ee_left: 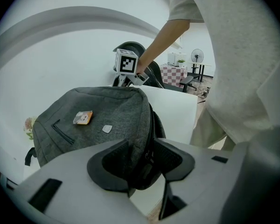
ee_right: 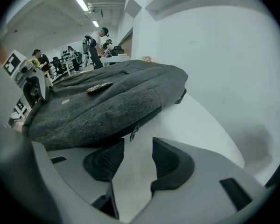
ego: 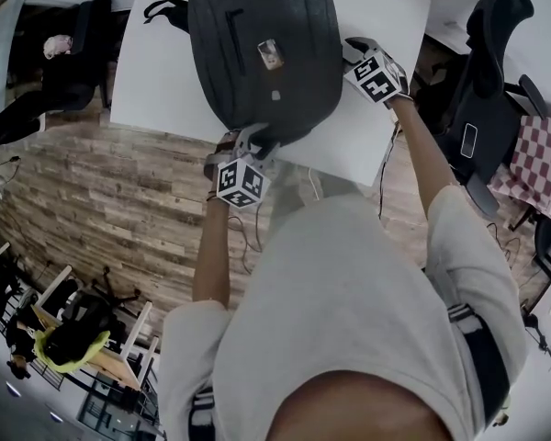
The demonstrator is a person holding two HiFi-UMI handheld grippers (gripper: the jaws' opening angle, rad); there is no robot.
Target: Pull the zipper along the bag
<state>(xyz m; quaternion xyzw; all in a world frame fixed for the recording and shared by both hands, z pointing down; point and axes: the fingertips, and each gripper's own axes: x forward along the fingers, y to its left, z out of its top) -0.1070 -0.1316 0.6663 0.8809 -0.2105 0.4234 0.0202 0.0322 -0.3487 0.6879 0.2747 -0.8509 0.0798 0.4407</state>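
1. We see the left tongs (ee_left: 142,160) pinching the near edge of the grey bag (ee_left: 107,111). The fabric and its zipper seam fill the gap between the two pads.
2. We see the right tongs (ee_right: 133,160) spread apart with only bare table (ee_right: 191,120) between them.
3. The zipper pull (ee_right: 133,133) hangs from the bag's side seam just ahead of the right tongs, apart from both pads.
4. From the head view, the bag lies flat on the white table (ego: 165,72), with its near end reaching the table's edge. The left tongs (ego: 253,145) are at that end and the right tongs (ego: 354,55) are at the bag's right side.
5. A small orange label (ego: 270,54) sits on the bag's top face.
6. Beyond the table we see a wood-plank floor (ego: 101,200) and a black office chair (ego: 482,108) to the right.
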